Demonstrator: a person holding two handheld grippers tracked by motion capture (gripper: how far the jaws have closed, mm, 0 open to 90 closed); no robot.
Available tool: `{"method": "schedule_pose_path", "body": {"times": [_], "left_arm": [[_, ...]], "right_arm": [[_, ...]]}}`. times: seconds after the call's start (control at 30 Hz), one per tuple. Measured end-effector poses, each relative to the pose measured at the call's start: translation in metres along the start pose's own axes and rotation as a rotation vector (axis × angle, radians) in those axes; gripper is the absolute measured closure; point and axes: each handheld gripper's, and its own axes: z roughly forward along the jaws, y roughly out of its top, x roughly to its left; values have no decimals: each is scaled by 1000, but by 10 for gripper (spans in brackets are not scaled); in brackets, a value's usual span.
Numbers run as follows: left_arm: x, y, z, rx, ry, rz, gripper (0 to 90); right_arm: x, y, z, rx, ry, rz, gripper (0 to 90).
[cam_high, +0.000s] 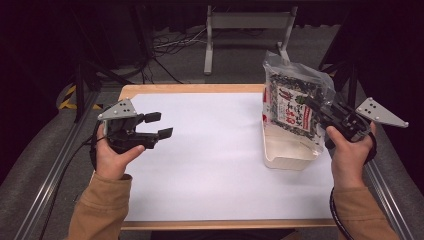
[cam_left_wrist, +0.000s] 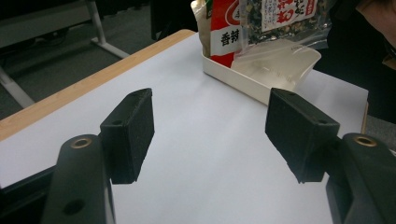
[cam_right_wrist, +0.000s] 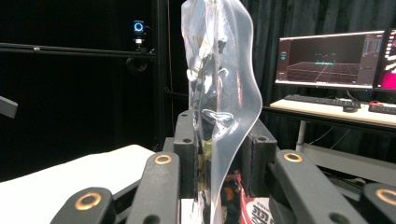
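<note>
White-topped table (cam_high: 210, 165) under dark curtains — my right gripper (cam_high: 320, 111) pinched the snack bag (cam_high: 292, 97), upright over the cream tray (cam_high: 287, 159) at the table's right; my left gripper (cam_high: 159, 125) hung spread, empty.

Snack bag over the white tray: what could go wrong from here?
1. The right gripper pinches the snack bag by one side edge of slick film, so it may slip or swing out of the jaws.
2. The bag's lower end hangs in the white tray, which sits near the table edge; a snag could drag or tip it.
3. The left gripper is open and far off, unable to steady either.
</note>
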Motion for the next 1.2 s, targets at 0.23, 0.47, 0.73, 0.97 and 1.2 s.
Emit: {"method": "schedule_pose_path", "body": {"times": [0.23,0.47,0.73,0.97,1.2], "left_arm": [[0,0,1,3,1,0,334],[-1,0,2,6,-2,0,334],[0,0,2,11,-2,4,334],[0,-1,2,10,-1,5,334],[0,-1,2,11,-1,7,334]], "right_arm": [[-3,-10,1,-7,3,4,713],[-6,-20,3,0,-14,14,713],[-11,-33,2,-16,-14,27,713],[-9,-41,2,-45,-15,29,711],[-9,-53,-6,-53,-53,76,710]]}}
